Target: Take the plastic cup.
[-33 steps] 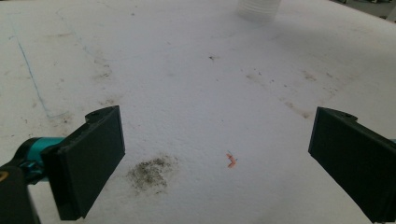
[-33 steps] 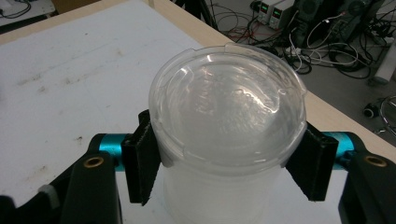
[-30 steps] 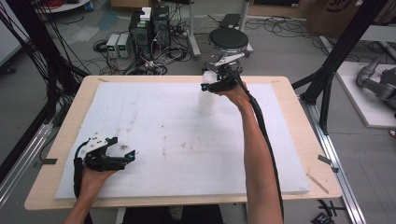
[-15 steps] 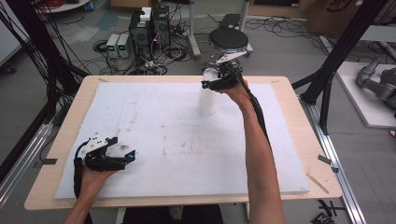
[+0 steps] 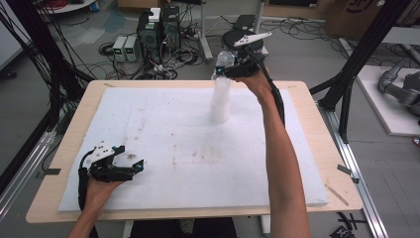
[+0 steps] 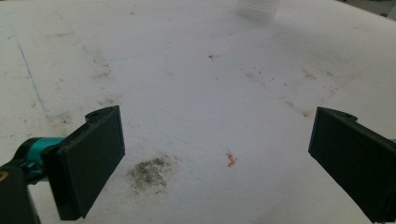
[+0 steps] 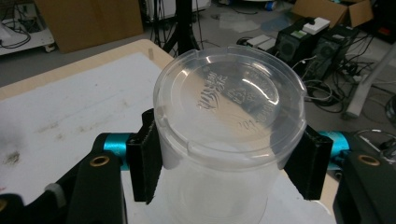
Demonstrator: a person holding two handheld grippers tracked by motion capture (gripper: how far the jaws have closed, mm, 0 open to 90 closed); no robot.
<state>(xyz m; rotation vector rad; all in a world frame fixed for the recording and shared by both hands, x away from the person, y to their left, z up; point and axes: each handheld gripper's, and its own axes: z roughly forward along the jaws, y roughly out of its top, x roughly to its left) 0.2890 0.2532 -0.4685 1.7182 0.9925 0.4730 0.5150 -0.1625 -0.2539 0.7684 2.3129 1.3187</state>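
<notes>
Cup: 1 clear plastic cup, upside down, at the top of a stack near the far edge of the white foam pad.
Handling: likely light, thin-walled, slippery; easily crushed.
Hold: sidewalls, just under the base rim.
Right gripper: jaws have just been closing, now pinching the cup.
Left gripper: spread wide, empty, near the pad's front.
</notes>
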